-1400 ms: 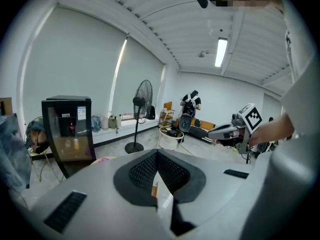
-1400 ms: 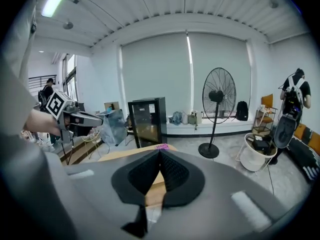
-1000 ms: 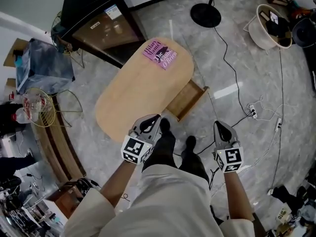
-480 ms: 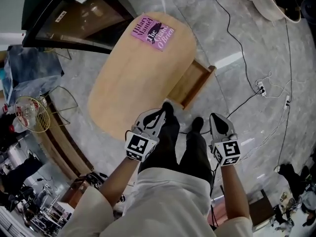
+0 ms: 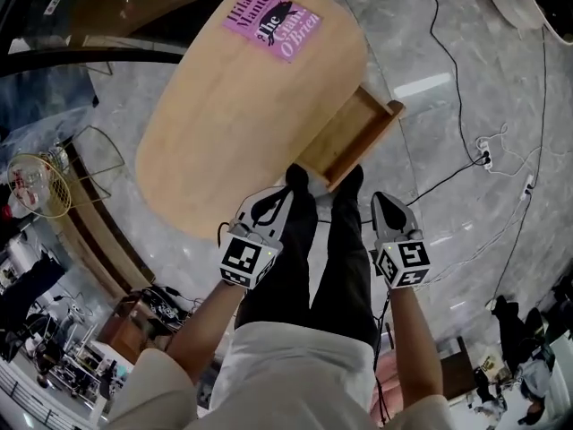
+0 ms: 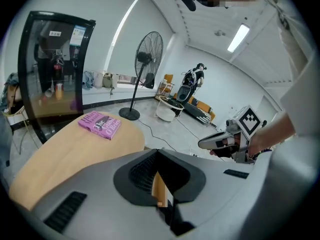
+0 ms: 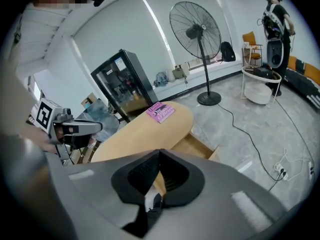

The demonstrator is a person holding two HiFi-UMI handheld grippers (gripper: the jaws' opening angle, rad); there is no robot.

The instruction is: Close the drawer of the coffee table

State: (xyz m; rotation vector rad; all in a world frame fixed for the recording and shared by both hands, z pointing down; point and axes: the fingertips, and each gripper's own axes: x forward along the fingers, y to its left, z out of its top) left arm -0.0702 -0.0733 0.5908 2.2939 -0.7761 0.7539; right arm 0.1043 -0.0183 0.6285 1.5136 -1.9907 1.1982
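Drawer (image 5: 347, 135), jutting from table (image 5: 224, 124) at upper centre, is looking light, rigid, probably free-sliding; its outer front panel suits pushing. Left fingers (image 5: 269, 209) and right fingers (image 5: 389, 213) are sitting shut, empty.

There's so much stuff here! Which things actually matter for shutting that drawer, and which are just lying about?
For the job: coffee table, its open drawer, left gripper, right gripper, both shut and empty.
Lying about: pink book on the tabletop, standing fan, floor cables, glass-fronted cabinet.
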